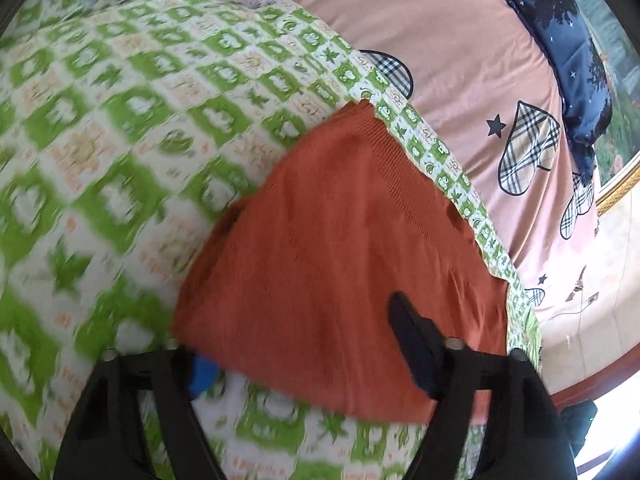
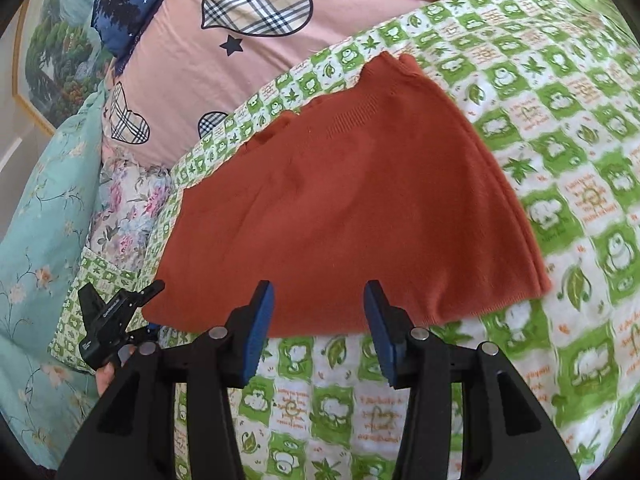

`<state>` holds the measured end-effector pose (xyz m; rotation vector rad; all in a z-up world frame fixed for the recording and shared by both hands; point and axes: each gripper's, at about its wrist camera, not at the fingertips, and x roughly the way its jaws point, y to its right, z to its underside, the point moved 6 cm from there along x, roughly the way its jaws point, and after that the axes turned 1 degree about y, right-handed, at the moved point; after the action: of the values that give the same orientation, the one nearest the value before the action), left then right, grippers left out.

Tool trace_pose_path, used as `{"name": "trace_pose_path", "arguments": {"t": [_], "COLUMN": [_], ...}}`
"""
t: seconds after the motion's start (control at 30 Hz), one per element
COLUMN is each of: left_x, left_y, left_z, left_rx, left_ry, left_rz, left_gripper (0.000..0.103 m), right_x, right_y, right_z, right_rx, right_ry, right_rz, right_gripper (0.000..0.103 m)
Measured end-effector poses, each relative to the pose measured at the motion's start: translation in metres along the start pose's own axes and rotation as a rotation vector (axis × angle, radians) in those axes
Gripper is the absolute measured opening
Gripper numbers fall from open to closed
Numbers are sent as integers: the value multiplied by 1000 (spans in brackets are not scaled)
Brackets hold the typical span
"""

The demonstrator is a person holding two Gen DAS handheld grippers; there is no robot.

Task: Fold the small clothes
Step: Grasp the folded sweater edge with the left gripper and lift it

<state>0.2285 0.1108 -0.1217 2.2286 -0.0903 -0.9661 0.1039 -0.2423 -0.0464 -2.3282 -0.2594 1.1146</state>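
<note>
Rust-red knit garment [image 2: 344, 208], soft, limp and light, lay folded on the green quilt [image 2: 560, 160]; both left tongs [image 1: 304, 364] and right tongs [image 2: 320, 320] gaped empty at six o'clock, its near hem likeliest grip.

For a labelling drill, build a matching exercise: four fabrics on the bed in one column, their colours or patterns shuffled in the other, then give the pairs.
1. knit garment
2. checked blanket
3. bed sheet
4. pillow

A. pink with plaid hearts
B. rust orange
C. dark blue with stars
D. green and white with frogs

Pairs: 1-B, 2-D, 3-A, 4-C
</note>
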Motion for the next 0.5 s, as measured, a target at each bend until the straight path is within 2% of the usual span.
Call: {"name": "trace_pose_path", "arguments": {"t": [0.03, 0.07, 0.1, 0.2, 0.3, 0.4, 0.5], "left_x": [3, 5, 6, 0, -2, 9, 33], "left_y": [4, 8, 15, 48, 102, 159, 190], "left_z": [-2, -4, -6, -6, 8, 40, 77], "left_rx": [10, 26, 60, 175, 358, 529, 648], "left_ry": [-4, -9, -4, 23, 31, -12, -62], "left_rz": [7, 13, 7, 7, -4, 59, 76], "left_gripper": [43, 32, 12, 8, 8, 8, 8], "right_x": [2, 4, 5, 11, 21, 35, 55], "right_y": [0, 2, 3, 8, 10, 9, 7], "right_z": [-5, -10, -15, -35, -57, -76, -84], "right_rx": [-5, -9, -11, -22, -20, 18, 42], "right_ry": [1, 4, 5, 4, -24, -74, -132], "right_rz": [3, 4, 5, 0, -38, -145, -173], "right_gripper": [48, 48, 48, 48, 48, 48, 48]}}
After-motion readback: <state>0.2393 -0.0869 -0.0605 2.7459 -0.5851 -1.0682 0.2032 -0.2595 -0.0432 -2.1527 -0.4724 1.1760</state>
